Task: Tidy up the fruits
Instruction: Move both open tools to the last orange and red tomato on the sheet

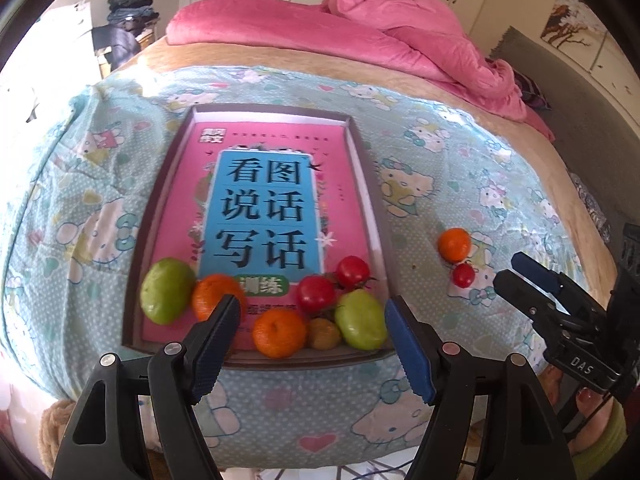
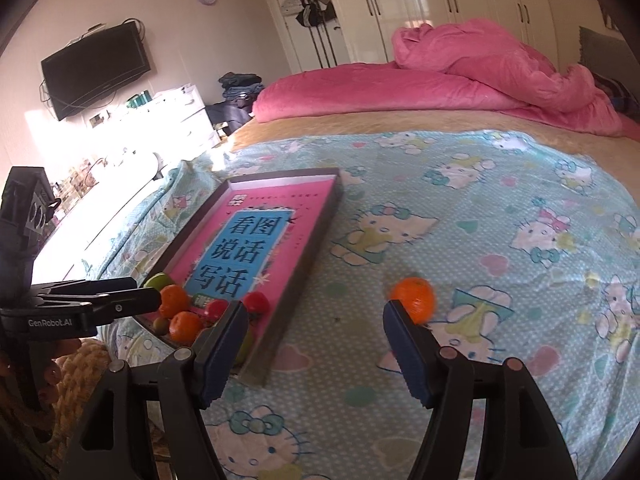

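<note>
Here, a shallow grey tray lies on a cartoon-cat bedsheet, with a pink book flat inside it; along the tray's near edge sit two green fruits, two oranges, two red tomatoes and a small brownish fruit, crowded close together, several touching; outside the tray to its right, a loose orange rests on the sheet with a small tomato just beside it. The left gripper hangs over the tray's near edge, its jaws spread wide and holding nothing; the right gripper is likewise wide open and empty, above the sheet beside the tray, with the loose orange just past its right fingertip. A pink blanket is heaped at the far side of the bed; a television hangs on the wall.
</note>
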A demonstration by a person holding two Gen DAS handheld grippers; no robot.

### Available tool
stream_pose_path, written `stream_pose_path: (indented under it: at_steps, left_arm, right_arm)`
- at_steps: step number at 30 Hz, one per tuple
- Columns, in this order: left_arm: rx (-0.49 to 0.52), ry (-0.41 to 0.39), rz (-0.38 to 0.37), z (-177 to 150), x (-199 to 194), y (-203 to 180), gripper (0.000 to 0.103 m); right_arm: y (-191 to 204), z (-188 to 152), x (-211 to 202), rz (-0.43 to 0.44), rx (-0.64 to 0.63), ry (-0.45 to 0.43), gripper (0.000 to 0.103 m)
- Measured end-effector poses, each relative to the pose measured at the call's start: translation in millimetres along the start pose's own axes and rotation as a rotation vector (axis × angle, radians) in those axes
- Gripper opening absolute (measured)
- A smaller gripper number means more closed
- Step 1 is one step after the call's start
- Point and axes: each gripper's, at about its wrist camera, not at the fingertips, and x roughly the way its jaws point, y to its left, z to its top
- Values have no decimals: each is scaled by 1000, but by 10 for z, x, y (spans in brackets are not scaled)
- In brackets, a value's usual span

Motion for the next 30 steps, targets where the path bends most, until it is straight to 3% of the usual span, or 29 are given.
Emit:
stream_pose_path:
  at_steps: [14,19,30]
  left_arm:
    - [108,95,-58,160,400,-731,76]
    - [122,128,-57,236,584,-862,76]
    - [106,156,-84,626,920,-1004,76]
  right_arm:
    - [-372,-238,244,-57,21,58,69]
    - [-460,-291,397,-47,36,85,57]
    - [-565,-329,654,-30,65,123,42]
